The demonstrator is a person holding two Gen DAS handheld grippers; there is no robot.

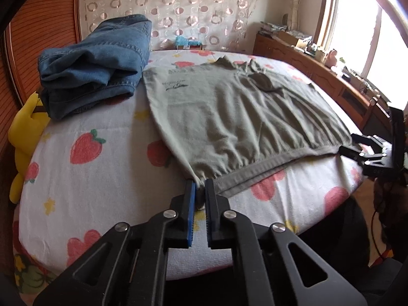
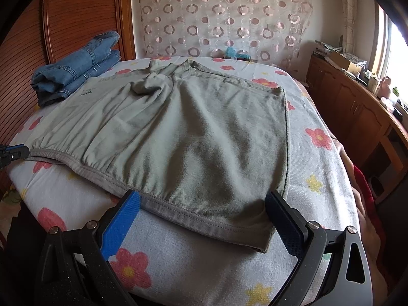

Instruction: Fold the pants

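Grey-green pants (image 1: 242, 112) (image 2: 191, 127) lie spread flat on the flower-print bed cover (image 1: 89, 178) (image 2: 204, 267), their elastic waistband along the near edge. My left gripper (image 1: 200, 186) is shut on the waistband's left corner, with a bunch of cloth pinched between the blue pads. The right wrist view catches it at the far left edge (image 2: 12, 153). My right gripper (image 2: 204, 196) stands open and wide, its fingers on either side of the waistband's right end and not pressing it. The left wrist view shows it at the far right (image 1: 353, 144).
Folded blue jeans (image 1: 94, 68) (image 2: 76, 74) sit at the back left of the bed, touching the pants' far left edge. A yellow plush toy (image 1: 25, 132) hangs off the left side. A wooden cabinet (image 1: 331, 76) (image 2: 357, 107) with clutter runs along the right under the window.
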